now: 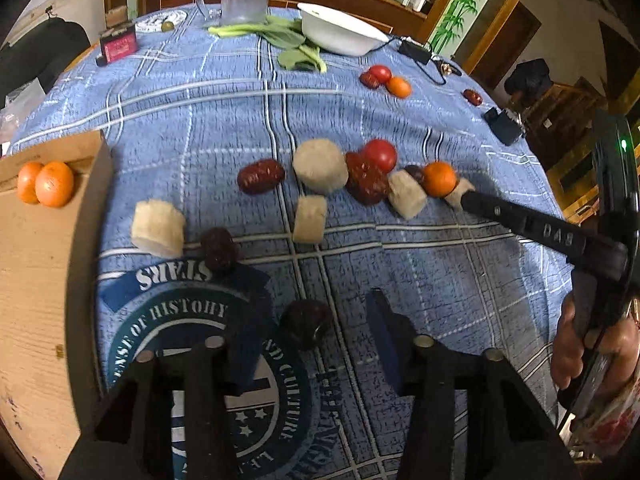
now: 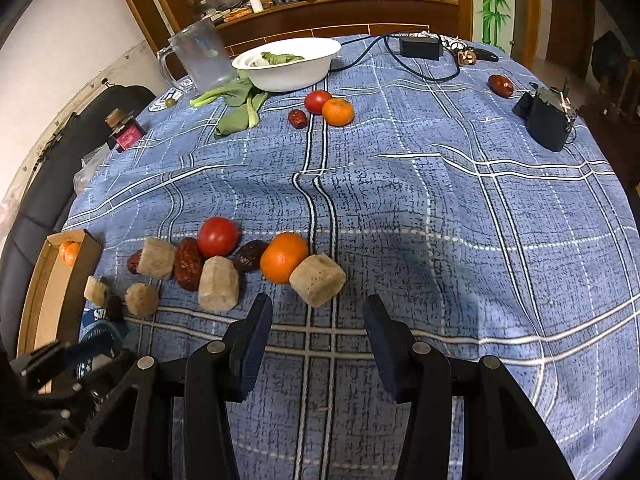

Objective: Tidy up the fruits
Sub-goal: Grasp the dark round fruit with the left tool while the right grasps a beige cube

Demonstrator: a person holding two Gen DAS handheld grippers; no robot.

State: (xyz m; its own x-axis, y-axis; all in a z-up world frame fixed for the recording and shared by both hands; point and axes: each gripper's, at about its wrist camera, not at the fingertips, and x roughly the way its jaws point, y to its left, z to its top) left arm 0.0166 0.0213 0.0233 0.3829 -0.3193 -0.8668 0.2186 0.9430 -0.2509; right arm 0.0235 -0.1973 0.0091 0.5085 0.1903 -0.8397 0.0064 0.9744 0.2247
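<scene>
A cluster of fruit lies mid-table: an orange mandarin (image 2: 284, 257), a red tomato (image 2: 217, 237), dark red dates (image 2: 188, 264) and several pale sugarcane chunks (image 2: 317, 279). My left gripper (image 1: 310, 330) is open, with a dark date (image 1: 306, 323) on the cloth between its fingers. My right gripper (image 2: 318, 330) is open and empty, just short of the nearest sugarcane chunk and the mandarin. In the left wrist view its finger (image 1: 520, 220) reaches in beside the mandarin (image 1: 439, 178). A cardboard box (image 1: 36, 264) at the left holds two mandarins (image 1: 54, 184).
At the far side stand a white bowl (image 2: 320, 46), leafy greens (image 2: 240, 108), a glass mug (image 2: 204, 56) and a small group of tomato, mandarin and date (image 2: 324, 108). A lone date (image 2: 500, 85), a black device (image 2: 546, 118) and a charger with cable (image 2: 420, 48) sit at the right.
</scene>
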